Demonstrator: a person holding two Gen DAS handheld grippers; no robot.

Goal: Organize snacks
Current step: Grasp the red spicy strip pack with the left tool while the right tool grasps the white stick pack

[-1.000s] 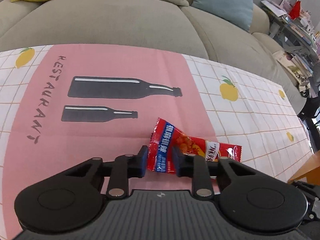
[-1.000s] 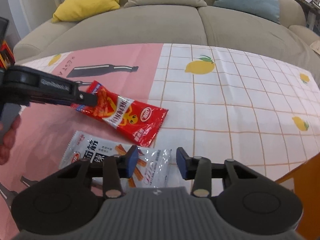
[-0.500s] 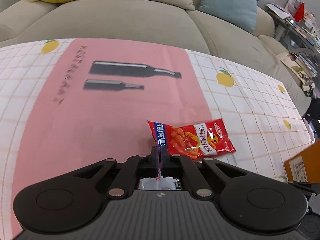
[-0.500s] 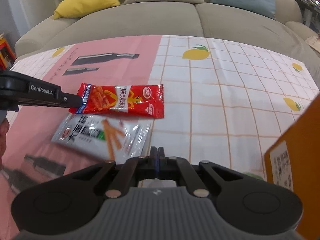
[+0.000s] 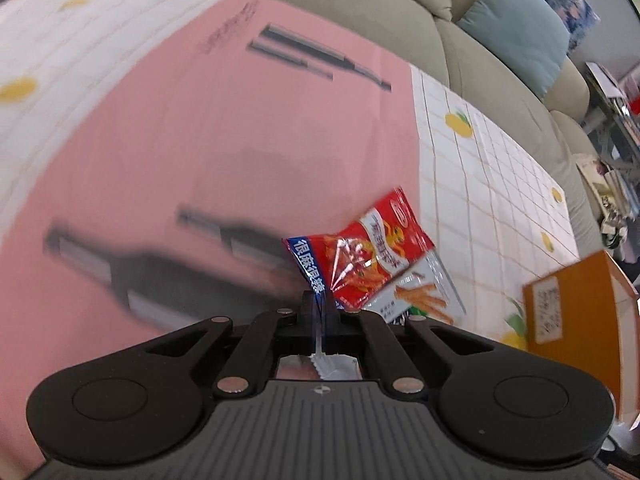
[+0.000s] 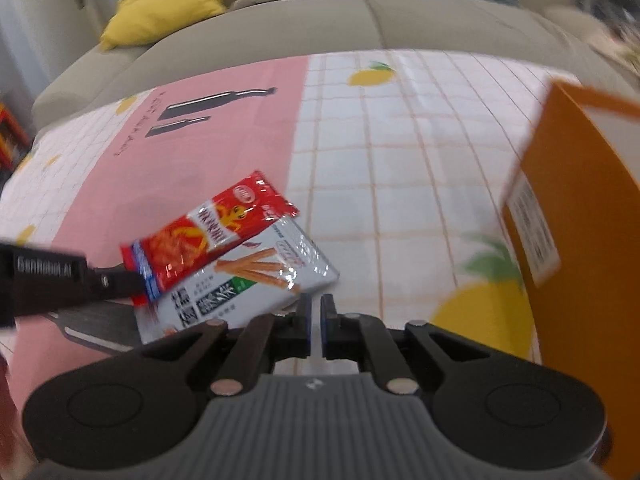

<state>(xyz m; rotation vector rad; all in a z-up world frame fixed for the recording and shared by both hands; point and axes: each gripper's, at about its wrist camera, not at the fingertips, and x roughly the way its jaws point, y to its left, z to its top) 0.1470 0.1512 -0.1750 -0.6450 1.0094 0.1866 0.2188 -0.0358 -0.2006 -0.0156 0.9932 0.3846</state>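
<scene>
Left wrist view shows my left gripper (image 5: 319,312) with its jaws pinching the blue end seam of the red snack packet (image 5: 360,256), lifted off the bench. The right gripper (image 6: 316,320) has its jaws pinching an edge of the white snack packet (image 6: 248,280), both packets overlapping near the orange box (image 6: 580,216) at the bench's right edge. I'd carry each by its seam, level and apart, then let go only once it's over the box opening.

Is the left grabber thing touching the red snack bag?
Touching. In the left wrist view, the left gripper has its jaws pinched shut on the red snack bag's edge.
</scene>
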